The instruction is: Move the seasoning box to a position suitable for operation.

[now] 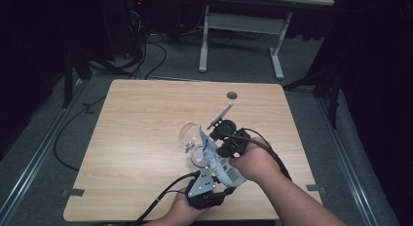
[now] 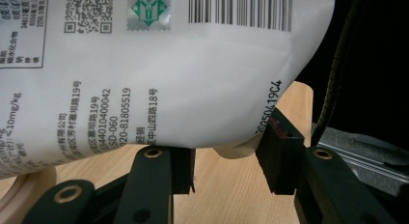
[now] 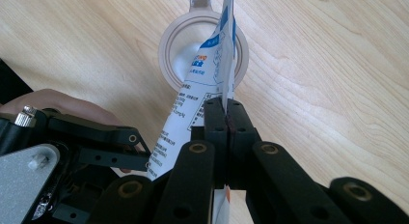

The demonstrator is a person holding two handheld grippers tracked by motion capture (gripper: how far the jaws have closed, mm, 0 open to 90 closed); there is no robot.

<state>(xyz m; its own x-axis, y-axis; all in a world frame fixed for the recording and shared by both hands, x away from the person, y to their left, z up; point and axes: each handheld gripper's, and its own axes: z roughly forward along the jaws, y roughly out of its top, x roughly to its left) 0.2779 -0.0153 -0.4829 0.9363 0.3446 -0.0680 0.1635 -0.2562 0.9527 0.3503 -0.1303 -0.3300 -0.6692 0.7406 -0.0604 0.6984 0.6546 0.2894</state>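
Note:
A white pouch (image 1: 221, 165) with blue print and a barcode hangs tilted over a clear round container (image 1: 191, 138) on the table. My right gripper (image 3: 225, 105) is shut on the pouch's (image 3: 183, 122) side edge, and the pouch's top corner points into the container's round mouth (image 3: 166, 55). In the high view the right gripper (image 1: 216, 141) sits just right of the container. My left gripper (image 2: 226, 147) stands half apart at the pouch's (image 2: 169, 79) lower corner. One pad (image 2: 279, 151) touches the pouch's edge, the other tip is hidden under it, so a grip is unclear. The left gripper (image 1: 225, 191) is near the front edge.
The wooden table (image 1: 136, 138) has bare room to the left and at the back. A dark round grommet (image 1: 232, 95) sits near its far edge. Beyond it stand another desk's white legs (image 1: 204, 41) and floor cables (image 1: 146, 55).

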